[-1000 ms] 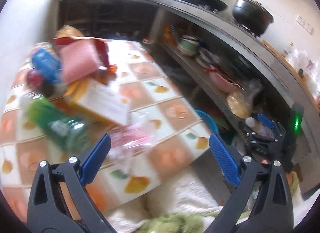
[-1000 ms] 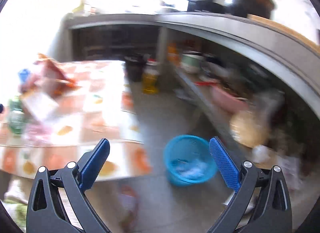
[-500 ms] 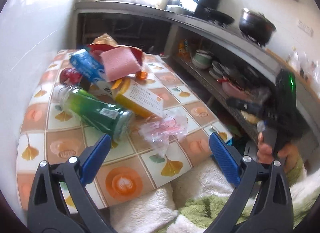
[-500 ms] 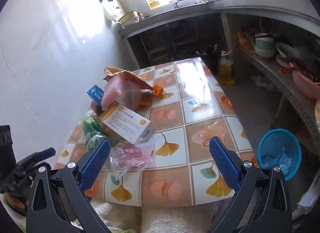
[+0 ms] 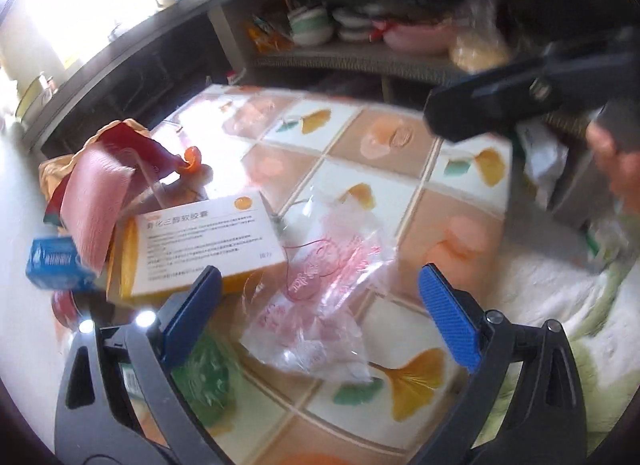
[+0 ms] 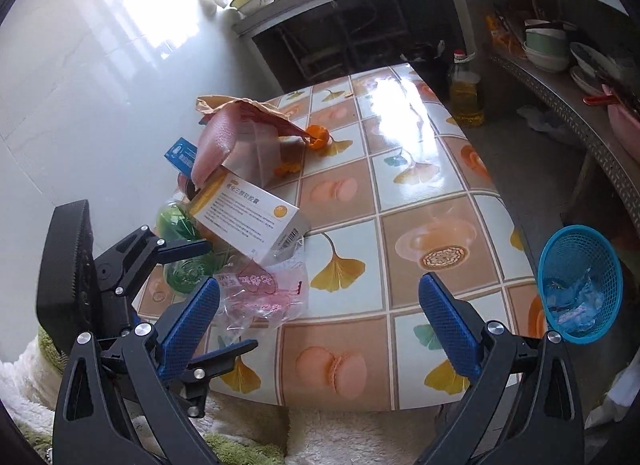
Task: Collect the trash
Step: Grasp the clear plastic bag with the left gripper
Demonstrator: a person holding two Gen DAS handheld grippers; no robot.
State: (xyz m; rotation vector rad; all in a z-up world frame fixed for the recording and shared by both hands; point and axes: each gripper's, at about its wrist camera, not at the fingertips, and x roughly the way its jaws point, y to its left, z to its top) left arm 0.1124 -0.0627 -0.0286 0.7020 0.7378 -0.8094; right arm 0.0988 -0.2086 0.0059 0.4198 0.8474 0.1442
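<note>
Left wrist view: left gripper point(image 5: 320, 305) gapes wide over the plastic bag point(image 5: 316, 285), centre frame, beside the box point(image 5: 208, 241); right gripper point(image 6: 320, 323) wide too; blue basket point(image 6: 580, 285) far right.

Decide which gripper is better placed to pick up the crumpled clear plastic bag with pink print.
Left. The left gripper is open with the crumpled clear plastic bag between its fingers; the right gripper hangs farther back.

Blurred plastic bag point(image 5: 316, 297) between spread fingers point(image 5: 448, 321)
</note>
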